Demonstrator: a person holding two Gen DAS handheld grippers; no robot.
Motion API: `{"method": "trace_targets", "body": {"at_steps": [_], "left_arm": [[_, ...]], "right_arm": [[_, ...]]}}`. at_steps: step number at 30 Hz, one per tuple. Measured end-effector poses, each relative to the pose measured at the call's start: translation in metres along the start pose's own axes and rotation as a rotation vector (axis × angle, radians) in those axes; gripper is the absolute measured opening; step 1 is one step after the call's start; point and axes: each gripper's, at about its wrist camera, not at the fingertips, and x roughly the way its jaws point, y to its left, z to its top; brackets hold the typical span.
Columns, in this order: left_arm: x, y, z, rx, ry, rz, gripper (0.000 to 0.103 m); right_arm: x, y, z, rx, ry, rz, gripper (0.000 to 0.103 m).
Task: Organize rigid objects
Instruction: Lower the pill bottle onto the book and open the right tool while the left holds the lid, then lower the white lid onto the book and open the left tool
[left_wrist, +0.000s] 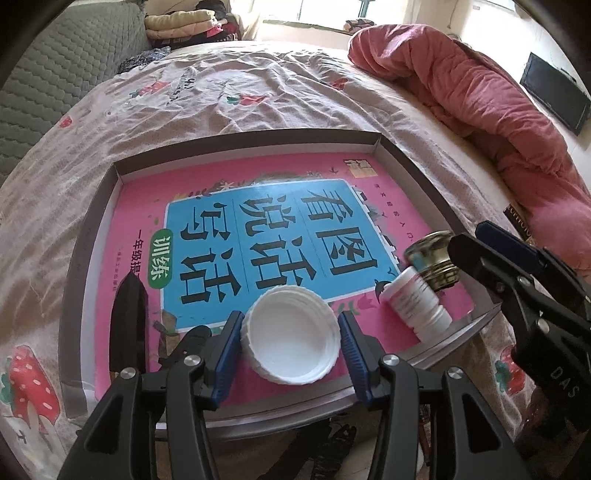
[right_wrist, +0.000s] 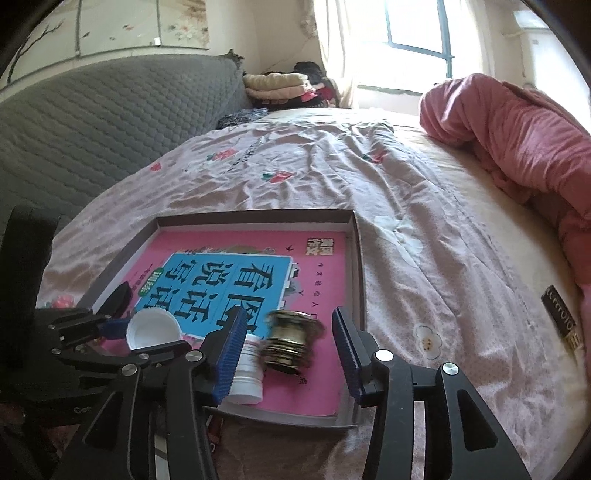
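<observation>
A shallow grey box tray (left_wrist: 96, 236) lies on the bed with a pink and blue book (left_wrist: 258, 221) flat inside it. My left gripper (left_wrist: 291, 343) is shut on a white ribbed cap (left_wrist: 295, 339), open side up, over the book's near edge. In the right wrist view my right gripper (right_wrist: 290, 347) stands open around a blurred brass-coloured jar (right_wrist: 291, 343), and neither pad touches it. A white bottle (right_wrist: 247, 376) with a pink label lies beside the jar. A black object (left_wrist: 127, 325) lies along the tray's left side.
A rumpled pink duvet (right_wrist: 517, 129) is heaped on the right of the bed, with a dark box bearing gold lettering (right_wrist: 561, 317) below it. The floral sheet (right_wrist: 424, 221) surrounds the tray. A grey quilted headboard (right_wrist: 92, 122) and folded clothes (right_wrist: 280, 86) stand at the back.
</observation>
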Motion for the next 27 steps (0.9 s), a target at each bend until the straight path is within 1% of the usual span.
{"method": "trace_targets", "body": {"at_steps": [7,16,20,23,25,27], "left_arm": [[-0.001,0.0,-0.002,0.003,-0.006,0.002,0.051],[-0.004,0.001,-0.004,-0.012,-0.006,-0.012,0.051],[-0.006,0.003,-0.005,-0.029,-0.004,-0.028,0.051],[-0.01,0.004,-0.006,-0.039,-0.01,-0.041,0.051],[-0.01,0.005,-0.007,-0.044,0.0,-0.059,0.051],[-0.011,0.005,-0.007,-0.041,0.002,-0.054,0.051]], "right_arm": [[-0.001,-0.006,0.0,0.033,-0.002,0.001,0.051],[0.001,-0.007,-0.002,0.039,0.006,0.005,0.052],[0.003,-0.007,-0.003,0.036,0.012,0.006,0.056],[0.003,-0.008,-0.003,0.038,0.015,0.009,0.057],[0.003,-0.008,-0.004,0.039,0.019,0.012,0.057],[0.003,-0.008,-0.004,0.038,0.018,0.01,0.057]]}}
